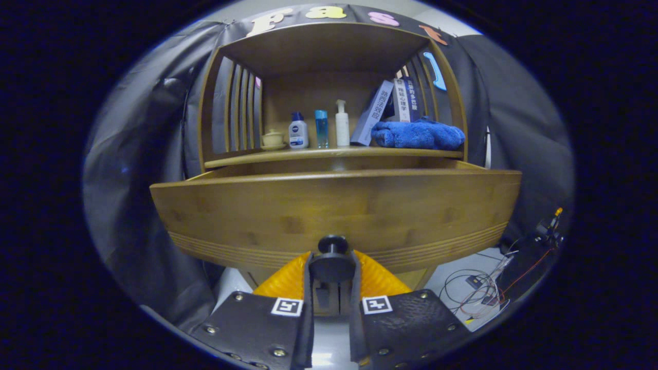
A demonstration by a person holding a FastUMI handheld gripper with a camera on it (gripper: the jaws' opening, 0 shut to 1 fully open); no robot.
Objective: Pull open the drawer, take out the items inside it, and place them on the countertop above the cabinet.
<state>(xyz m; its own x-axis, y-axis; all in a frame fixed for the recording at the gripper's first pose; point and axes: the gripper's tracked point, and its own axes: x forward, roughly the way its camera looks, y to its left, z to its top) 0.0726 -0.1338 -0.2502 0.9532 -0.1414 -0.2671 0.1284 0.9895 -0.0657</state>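
The drawer (334,210) is seen partly drawn out below the tabletop (334,153). Its knob (332,262) is clamped by the tongs (332,277). Further pulling is judged necessary; contents remain hidden.

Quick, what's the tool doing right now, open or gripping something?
Tool: shut on the drawer knob, one finger pressing each side; the drawer stands pulled out from the cabinet.
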